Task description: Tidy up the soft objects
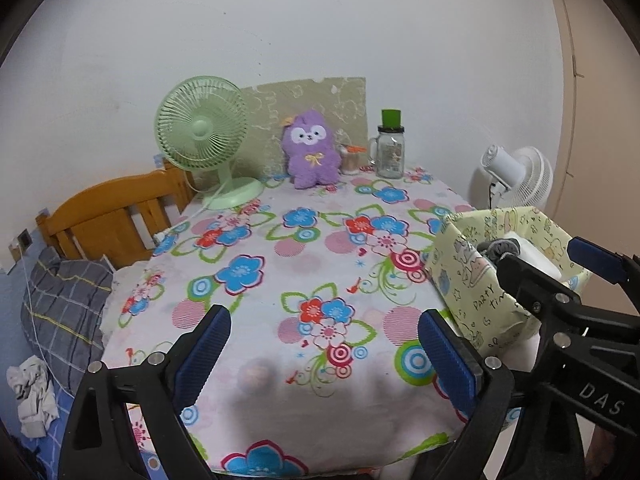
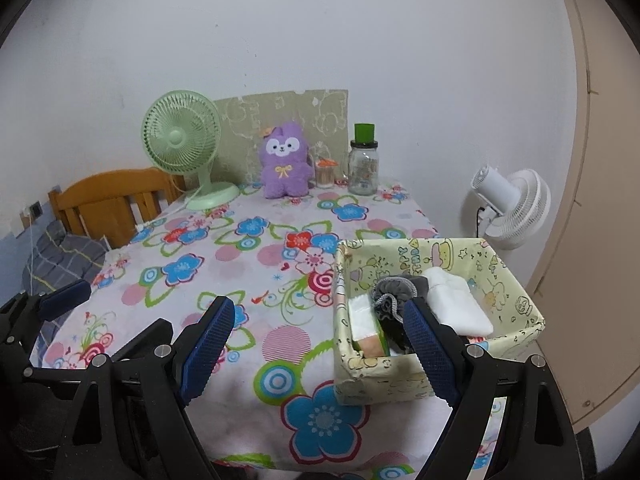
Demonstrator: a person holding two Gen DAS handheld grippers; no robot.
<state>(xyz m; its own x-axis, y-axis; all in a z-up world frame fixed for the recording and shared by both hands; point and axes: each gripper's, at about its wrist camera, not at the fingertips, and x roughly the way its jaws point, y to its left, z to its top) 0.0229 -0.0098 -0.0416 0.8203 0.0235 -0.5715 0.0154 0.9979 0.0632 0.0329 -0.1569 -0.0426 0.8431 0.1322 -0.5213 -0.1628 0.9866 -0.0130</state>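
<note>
Both hand-held grippers, left [image 1: 324, 354] and right [image 2: 320, 350], hover spread and empty over the floral-clothed tabletop [image 2: 248, 248] beside a bed headboard [image 2: 108, 200].

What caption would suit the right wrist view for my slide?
Open right gripper hovers before a yellow box holding a white cloth and grey scrunchie; purple plush sits by the wall.

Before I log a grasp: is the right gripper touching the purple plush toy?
Apart: the right wrist view shows the right gripper open, bare tablecloth before the toy.
</note>
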